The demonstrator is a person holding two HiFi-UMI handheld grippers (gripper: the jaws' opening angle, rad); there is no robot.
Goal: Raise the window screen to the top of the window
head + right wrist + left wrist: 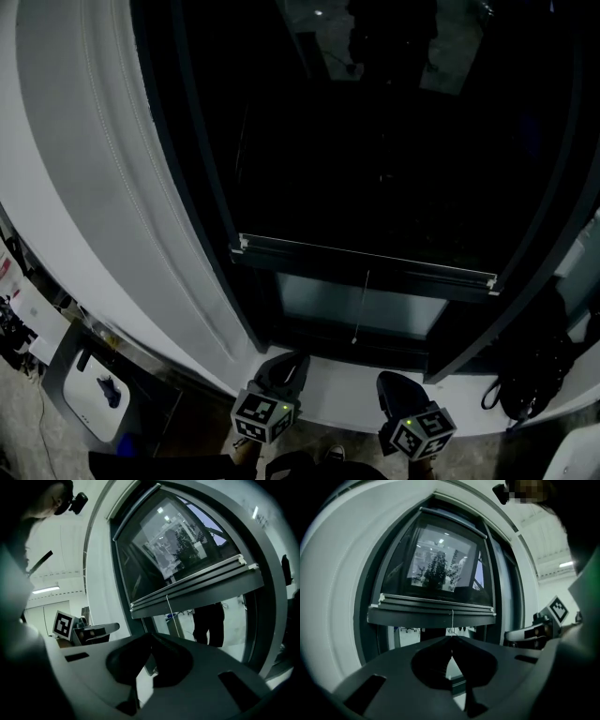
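the tall dark window [375, 141] filled everything ahead of and above both grippers. the window screen [366, 187] hung well short of the top, its bottom bar [366, 258] low in the frame, above and ahead of the jaw tips. a thin pull cord [360, 309] dropped from the middle of that bar. down at the white sill [337, 386], the left gripper [284, 366] had its jaws pressed together at the tips on nothing; the cord lined up straight ahead of it but apart from it. the right gripper [398, 386], beside it, was closed and empty too, with the cord just off to its left. looked like the approach step, no hold yet. next move likely called for opening one gripper, reaching forward to the cord or bar, then pushing upward.
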